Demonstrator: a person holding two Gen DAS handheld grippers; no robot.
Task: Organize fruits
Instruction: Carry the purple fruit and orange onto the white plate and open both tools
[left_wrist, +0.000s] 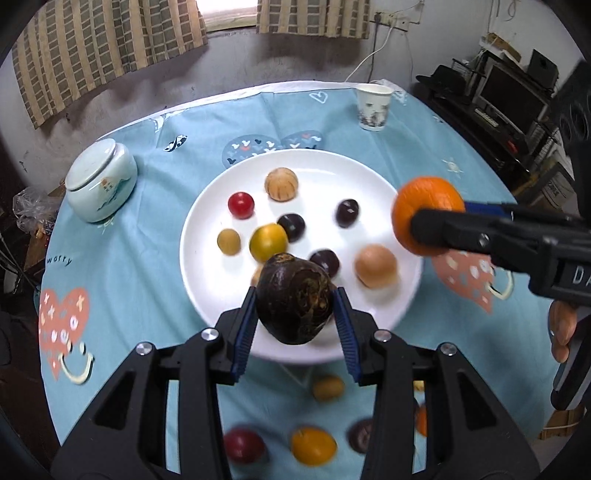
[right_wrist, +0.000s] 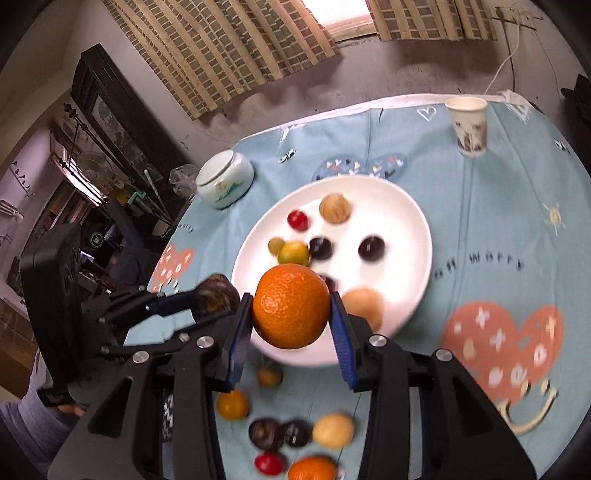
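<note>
Fruits ride in both grippers: the left gripper (left_wrist: 295, 317) clamps a dark brown rounded fruit (left_wrist: 294, 299), the right gripper (right_wrist: 291, 325) a round orange (right_wrist: 291, 305), above the white round plate (left_wrist: 207, 221). Lower each onto bare plate, clear of neighbours, releasing gently so nothing rolls.

We see a light blue tablecloth (left_wrist: 140, 266) printed with coral hearts and white marks; a plain white plate (left_wrist: 207, 221) at frame centre; a bright orange fruit (right_wrist: 291, 310) between blue pads; a dark brown mottled fruit (left_wrist: 293, 302); pale celadon jar (left_wrist: 99, 181) at left; beige brick-patterned curtains (left_wrist: 110, 40) across the top.
</note>
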